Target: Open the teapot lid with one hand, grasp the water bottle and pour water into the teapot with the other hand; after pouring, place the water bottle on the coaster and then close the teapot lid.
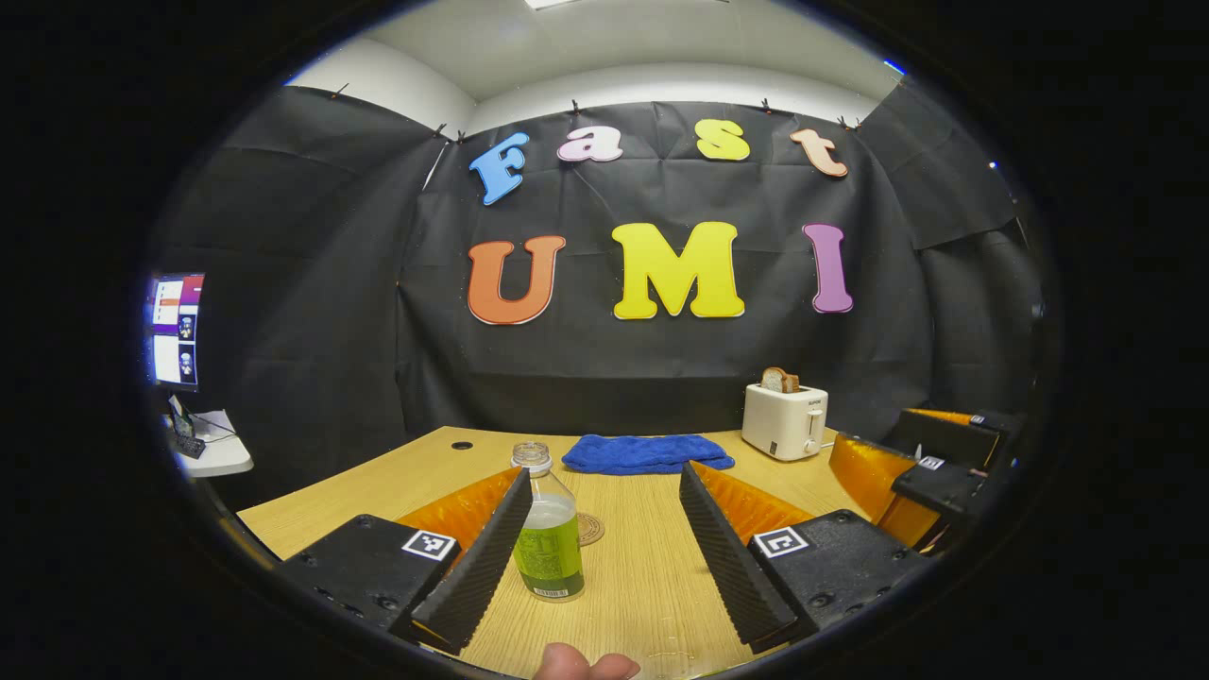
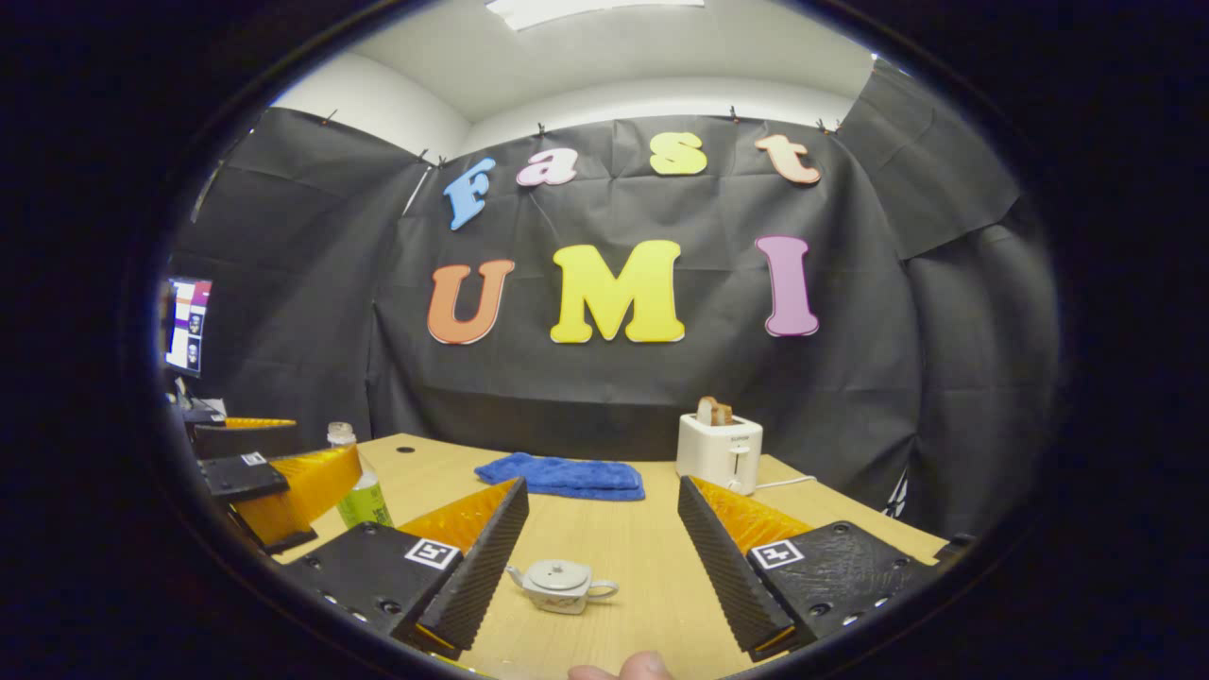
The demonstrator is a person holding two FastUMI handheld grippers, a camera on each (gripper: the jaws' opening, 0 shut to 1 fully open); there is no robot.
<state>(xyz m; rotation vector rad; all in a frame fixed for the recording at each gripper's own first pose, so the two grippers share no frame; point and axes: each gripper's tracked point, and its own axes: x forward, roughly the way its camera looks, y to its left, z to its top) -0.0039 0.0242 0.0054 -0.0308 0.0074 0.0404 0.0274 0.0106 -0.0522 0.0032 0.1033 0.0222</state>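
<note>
While tools (image 1: 601, 557) (image 2: 601, 567) gape, bottle (image 1: 548, 538) upright, teapot (image 2: 561, 586) lidded

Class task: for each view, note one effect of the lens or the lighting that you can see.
Left gripper view: fisheye bends the light wooden table edge; the clear plastic bottle with green liquid is sharp between the open left tongs. Right gripper view: even overhead light, faint shadow under the small white ceramic teapot, lid on, between the open right tongs.

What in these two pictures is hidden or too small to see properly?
- Water bottle: left gripper view, its left side sits behind a finger.
- Coaster: left gripper view, partly behind the bottle.
- Water bottle, right gripper view: mostly behind the left gripper.
- Teapot: its contents, since the lid is on.
</note>
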